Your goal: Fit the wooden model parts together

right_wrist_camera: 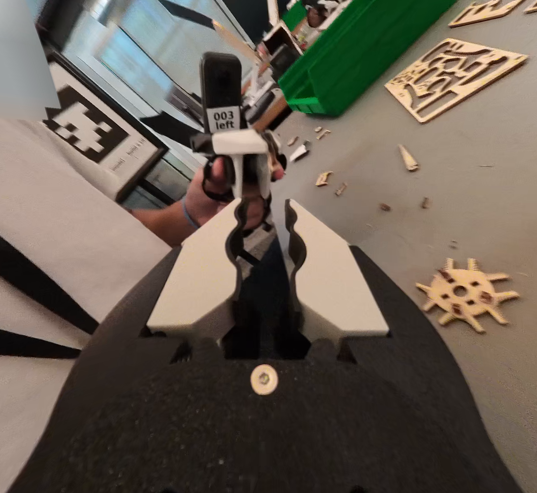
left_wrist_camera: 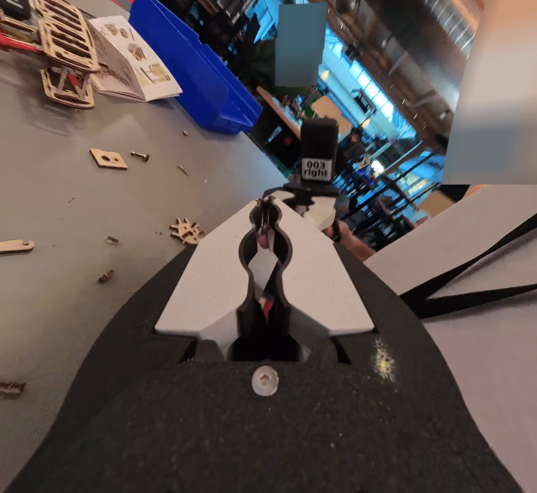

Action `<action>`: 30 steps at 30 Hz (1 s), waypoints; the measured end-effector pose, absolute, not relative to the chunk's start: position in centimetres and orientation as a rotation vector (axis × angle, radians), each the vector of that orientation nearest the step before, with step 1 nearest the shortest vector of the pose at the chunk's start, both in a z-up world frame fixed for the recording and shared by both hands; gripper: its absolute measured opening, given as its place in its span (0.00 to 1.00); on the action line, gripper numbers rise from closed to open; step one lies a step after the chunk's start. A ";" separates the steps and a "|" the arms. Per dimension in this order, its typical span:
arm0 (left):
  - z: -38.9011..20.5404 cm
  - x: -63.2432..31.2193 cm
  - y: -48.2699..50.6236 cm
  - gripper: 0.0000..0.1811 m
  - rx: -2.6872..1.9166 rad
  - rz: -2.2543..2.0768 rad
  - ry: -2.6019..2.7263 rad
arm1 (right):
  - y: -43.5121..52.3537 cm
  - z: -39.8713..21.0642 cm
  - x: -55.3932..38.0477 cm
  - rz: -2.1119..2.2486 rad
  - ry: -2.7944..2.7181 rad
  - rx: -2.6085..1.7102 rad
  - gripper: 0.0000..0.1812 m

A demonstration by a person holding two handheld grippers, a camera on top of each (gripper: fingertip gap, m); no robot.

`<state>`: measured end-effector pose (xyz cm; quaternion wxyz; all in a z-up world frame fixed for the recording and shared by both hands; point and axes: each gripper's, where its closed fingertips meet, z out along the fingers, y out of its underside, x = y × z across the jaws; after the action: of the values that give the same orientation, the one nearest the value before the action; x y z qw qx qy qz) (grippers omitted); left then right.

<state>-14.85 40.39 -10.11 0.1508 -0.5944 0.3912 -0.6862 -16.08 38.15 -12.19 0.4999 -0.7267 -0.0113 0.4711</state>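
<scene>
My left gripper point(left_wrist_camera: 264, 204) is raised off the grey table point(left_wrist_camera: 87, 203), with its jaws closed on a small thin part point(left_wrist_camera: 263, 219) that is mostly hidden. It also shows in the right wrist view point(right_wrist_camera: 252, 182), held by a hand, with a pale wooden bit at its side. My right gripper point(right_wrist_camera: 264, 203) is open and empty, facing the left one at close range. A spiked wooden wheel point(right_wrist_camera: 467, 296) lies on the table to its right, and also shows in the left wrist view point(left_wrist_camera: 187, 230). A partly built wooden model point(left_wrist_camera: 64, 43) stands at the far left.
An open instruction booklet point(left_wrist_camera: 130, 57) and a blue bin point(left_wrist_camera: 189, 66) sit behind the model. A small wooden plate point(left_wrist_camera: 108, 158), pegs point(left_wrist_camera: 140, 155) and a wooden bar point(left_wrist_camera: 16, 246) lie scattered. A green bin point(right_wrist_camera: 363, 51) and a cut-out wooden sheet point(right_wrist_camera: 456, 78) are at the right. My left and right fingertips are right by each other. My right tips are roughly 12 cm from the spiked wooden wheel point(right_wrist_camera: 467, 296). My left wrist view point(left_wrist_camera: 192, 230) looks at it from another angle.
</scene>
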 end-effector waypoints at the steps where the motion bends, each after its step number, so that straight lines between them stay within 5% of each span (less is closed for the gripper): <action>1: -10.5 -14.9 39.8 0.00 -1.700 -1.928 1.180 | 38.1 -12.2 -16.3 1.149 -0.026 -1.756 0.13; 14: -13.1 -15.7 37.2 0.01 -1.755 -1.871 1.464 | 37.2 -14.2 -16.3 1.006 -0.213 -1.913 0.01; 22: -16.3 -18.1 42.3 0.00 -1.637 -1.226 1.728 | 37.7 -18.6 -8.7 0.660 -0.136 -2.180 0.01; 30: -19.9 -21.6 48.3 0.19 -1.680 -0.831 1.826 | 33.9 -22.2 -4.0 0.507 -0.144 -2.394 0.02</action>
<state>-21.55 48.26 -19.92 0.2594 -0.6200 0.6740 -0.3066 -3.95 33.93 -22.24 0.3384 -0.9189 -0.0554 0.1948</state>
